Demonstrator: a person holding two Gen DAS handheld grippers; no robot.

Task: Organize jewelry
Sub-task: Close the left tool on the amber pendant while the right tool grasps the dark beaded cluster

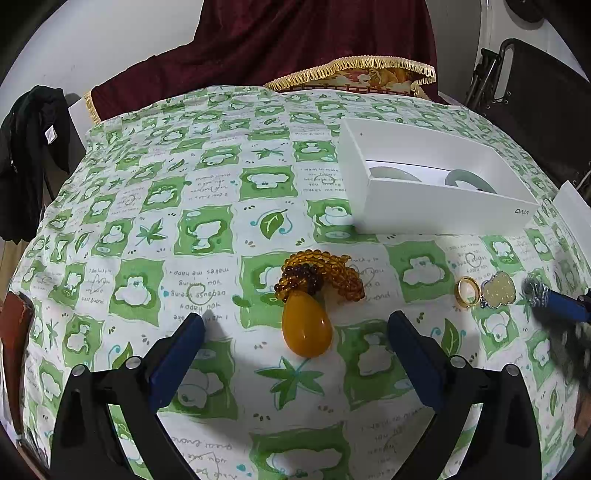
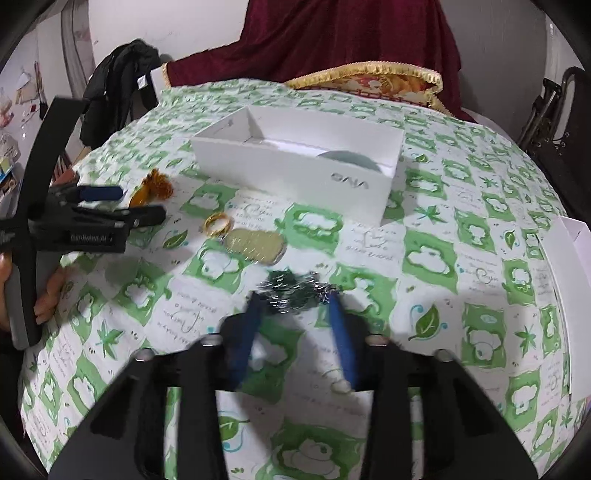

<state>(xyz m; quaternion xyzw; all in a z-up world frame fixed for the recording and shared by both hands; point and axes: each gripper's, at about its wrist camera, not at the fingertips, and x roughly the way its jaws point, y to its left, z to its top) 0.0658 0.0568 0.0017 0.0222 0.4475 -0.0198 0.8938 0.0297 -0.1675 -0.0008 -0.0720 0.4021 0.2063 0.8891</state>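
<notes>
Two fisheye cameras, one on each handheld gripper, look steeply down and forward across a table under a green-and-white printed tablecloth (image 1: 207, 192). The left wrist view sits close above the cloth, its two blue-padded fingers (image 1: 177, 354) at the lower frame, an amber bead necklace (image 1: 314, 291) at centre and the white box (image 1: 436, 184) upper right. The right wrist view, blurred, looks from further right; there the box (image 2: 295, 173) lies upper centre. Both views share the box, the gold ring (image 1: 468, 291) (image 2: 218, 223), the pale pendant (image 1: 498, 293) (image 2: 255, 242) and the maroon drape (image 1: 314, 37) (image 2: 351, 33) behind.
</notes>
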